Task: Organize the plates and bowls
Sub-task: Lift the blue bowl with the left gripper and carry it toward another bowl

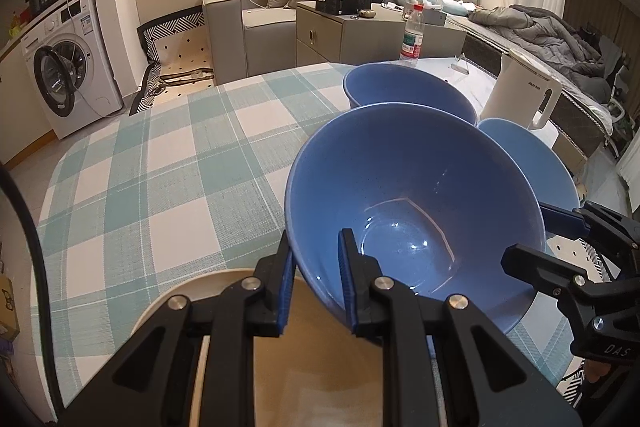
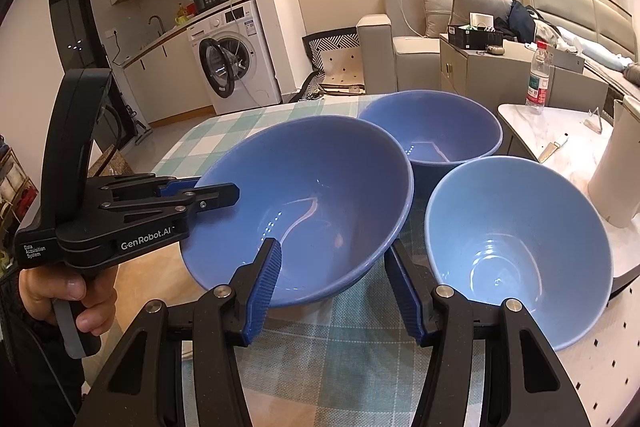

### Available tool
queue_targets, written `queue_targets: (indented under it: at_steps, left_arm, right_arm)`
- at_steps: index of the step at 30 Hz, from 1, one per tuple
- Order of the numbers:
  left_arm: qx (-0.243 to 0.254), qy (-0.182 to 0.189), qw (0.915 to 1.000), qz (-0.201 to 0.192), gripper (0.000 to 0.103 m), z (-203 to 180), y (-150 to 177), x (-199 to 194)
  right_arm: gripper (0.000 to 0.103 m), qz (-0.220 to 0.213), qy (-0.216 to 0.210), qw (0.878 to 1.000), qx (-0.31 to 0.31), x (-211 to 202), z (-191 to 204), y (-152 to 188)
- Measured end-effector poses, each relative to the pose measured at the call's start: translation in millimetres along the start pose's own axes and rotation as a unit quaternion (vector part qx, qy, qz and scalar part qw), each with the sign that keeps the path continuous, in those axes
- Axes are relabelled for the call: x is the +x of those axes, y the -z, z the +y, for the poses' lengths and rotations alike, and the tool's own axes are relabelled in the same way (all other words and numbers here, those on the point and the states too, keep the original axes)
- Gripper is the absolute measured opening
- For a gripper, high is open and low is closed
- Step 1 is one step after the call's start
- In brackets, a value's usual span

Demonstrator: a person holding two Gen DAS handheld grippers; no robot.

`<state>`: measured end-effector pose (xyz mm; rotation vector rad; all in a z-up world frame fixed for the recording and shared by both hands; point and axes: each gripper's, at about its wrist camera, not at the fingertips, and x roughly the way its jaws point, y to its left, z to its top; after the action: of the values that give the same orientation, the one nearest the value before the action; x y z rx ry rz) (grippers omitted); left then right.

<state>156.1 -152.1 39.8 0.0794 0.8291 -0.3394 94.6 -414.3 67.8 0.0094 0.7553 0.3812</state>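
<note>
My left gripper [image 1: 316,255] is shut on the near-left rim of a deep blue bowl [image 1: 416,187], one pad inside and one outside. The bowl hangs tilted above a beige plate [image 1: 320,359]. In the right wrist view the same bowl [image 2: 312,195] has the left gripper [image 2: 216,195] clamped on its left edge. My right gripper [image 2: 332,247] is open and straddles the bowl's near rim, with a wide gap and neither pad pressing. A second dark blue bowl [image 2: 432,131] stands behind. A lighter blue bowl [image 2: 520,239] stands to the right.
A teal-and-white checked cloth [image 1: 160,167] covers the table. A white kettle [image 1: 520,95] and a water bottle [image 1: 412,35] stand on the marble top [image 2: 552,123] at the right. A person's hand [image 2: 72,291] grips the left tool's handle.
</note>
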Motion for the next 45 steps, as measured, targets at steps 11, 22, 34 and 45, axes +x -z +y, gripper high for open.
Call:
queue_targets:
  at_steps: [11,22,34,45]
  left_arm:
    - [-0.002,-0.007,0.9998,-0.016,0.019,-2.1,0.7,-19.8]
    - [-0.004,-0.01,0.9992,-0.037,0.02,-5.7,-2.2,-44.2]
    - [0.005,-0.001,0.9985,-0.054,0.02,-18.4,-8.6,-61.0]
    - [0.007,0.009,0.9985,-0.054,0.02,-29.5,-11.2,-60.6]
  right_arm:
    - [0.056,-0.018,-0.002,1.0,-0.009,-15.6,7.6,-4.8]
    - [0.056,-0.044,-0.004,0.999,-0.019,-39.4,14.7,-8.5]
    - [0.056,-0.074,0.001,0.997,-0.024,-74.7,18.3,-11.0]
    - [0.056,-0.086,0.011,0.996,-0.02,-93.3,15.5,-15.3]
